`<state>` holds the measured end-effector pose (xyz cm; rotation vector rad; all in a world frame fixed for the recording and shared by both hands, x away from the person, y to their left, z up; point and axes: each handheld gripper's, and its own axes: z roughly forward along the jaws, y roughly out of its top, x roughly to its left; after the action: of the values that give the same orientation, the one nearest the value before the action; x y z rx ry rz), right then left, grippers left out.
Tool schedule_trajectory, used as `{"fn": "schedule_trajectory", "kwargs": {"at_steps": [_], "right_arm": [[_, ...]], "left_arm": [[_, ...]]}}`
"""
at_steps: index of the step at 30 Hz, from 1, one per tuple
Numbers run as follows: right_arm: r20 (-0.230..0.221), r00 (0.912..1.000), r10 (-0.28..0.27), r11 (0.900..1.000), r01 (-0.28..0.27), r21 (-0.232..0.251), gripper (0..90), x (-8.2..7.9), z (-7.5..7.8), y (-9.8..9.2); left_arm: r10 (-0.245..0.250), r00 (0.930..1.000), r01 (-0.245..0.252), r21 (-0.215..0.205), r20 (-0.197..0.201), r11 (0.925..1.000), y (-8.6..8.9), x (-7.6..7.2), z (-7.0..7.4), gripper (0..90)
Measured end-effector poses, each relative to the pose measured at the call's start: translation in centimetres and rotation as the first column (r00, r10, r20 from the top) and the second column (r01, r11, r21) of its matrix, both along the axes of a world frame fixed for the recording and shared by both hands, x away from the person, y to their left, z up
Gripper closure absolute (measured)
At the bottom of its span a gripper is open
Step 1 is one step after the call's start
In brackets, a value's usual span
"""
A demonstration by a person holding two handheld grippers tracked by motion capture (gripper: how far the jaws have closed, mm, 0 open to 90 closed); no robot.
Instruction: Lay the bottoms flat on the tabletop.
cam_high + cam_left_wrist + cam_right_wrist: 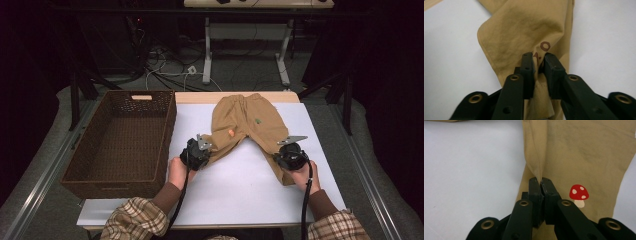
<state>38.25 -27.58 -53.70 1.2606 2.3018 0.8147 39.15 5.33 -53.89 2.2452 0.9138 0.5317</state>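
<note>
Tan child's trousers point(250, 117) lie flat on the white table top point(240, 185), waist at the far side and legs spread toward me. My left gripper point(209, 151) is at the hem of the left leg. In the left gripper view its jaws point(539, 58) stand slightly apart, and a raised fold of tan cloth point(524, 30) with a reddish print sits between them. My right gripper point(287, 149) is at the right leg. There its jaws point(541, 182) are pinched tight on a ridge of the cloth point(586, 152), beside a red mushroom print point(579, 192).
A deep brown wicker basket point(170, 130) stands at the left edge of the table top, right beside the left gripper. Beyond the table's far edge are white stand legs point(207, 55) and cables on the floor.
</note>
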Motion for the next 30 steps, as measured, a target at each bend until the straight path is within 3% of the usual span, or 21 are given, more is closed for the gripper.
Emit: {"fn": "schedule_trajectory", "kwargs": {"at_steps": [4, 11, 15, 20, 23, 30], "right_arm": [[0.002, 1.0000, -0.001, 1.000, 0.001, 0.001, 87.5, 0.0, 0.0, -0.1], [0.002, 1.0000, 0.001, 1.000, -0.001, 0.000, 87.5, 0.0, 0.0, 0.0], [0.001, 1.0000, 0.004, 1.000, -0.004, 0.000, 87.5, 0.0, 0.0, 0.0], [-0.001, 1.0000, 0.005, 1.000, -0.005, 0.001, 87.4, 0.0, 0.0, 0.1], [-0.005, 1.0000, 0.008, 1.000, -0.008, 0.001, 87.5, -0.1, -0.1, 0.2], [-0.016, 0.9990, 0.041, 0.999, -0.041, 0.023, 87.7, -0.4, 0.1, 1.0]], "left_arm": [[-0.013, 0.9995, 0.013, -0.001, 0.028, 0.9999, -0.2, -0.6, 0.7, 63.8], [-0.068, 0.9954, 0.069, -0.009, 0.067, 0.9976, -1.2, -2.1, 1.8, 57.7], [-0.114, 0.9924, 0.113, 0.012, 0.047, 0.9935, -2.1, -2.5, 1.5, 56.7], [-0.123, 0.9917, 0.125, 0.062, -0.037, 0.9902, -2.6, -1.6, -0.3, 50.3], [-0.118, 0.9912, 0.123, 0.076, -0.060, 0.9896, -2.5, -1.1, -0.9, 50.5], [-0.103, 0.9927, 0.105, 0.036, -0.063, 0.9938, -1.7, -0.4, -1.2, 69.6]]}}
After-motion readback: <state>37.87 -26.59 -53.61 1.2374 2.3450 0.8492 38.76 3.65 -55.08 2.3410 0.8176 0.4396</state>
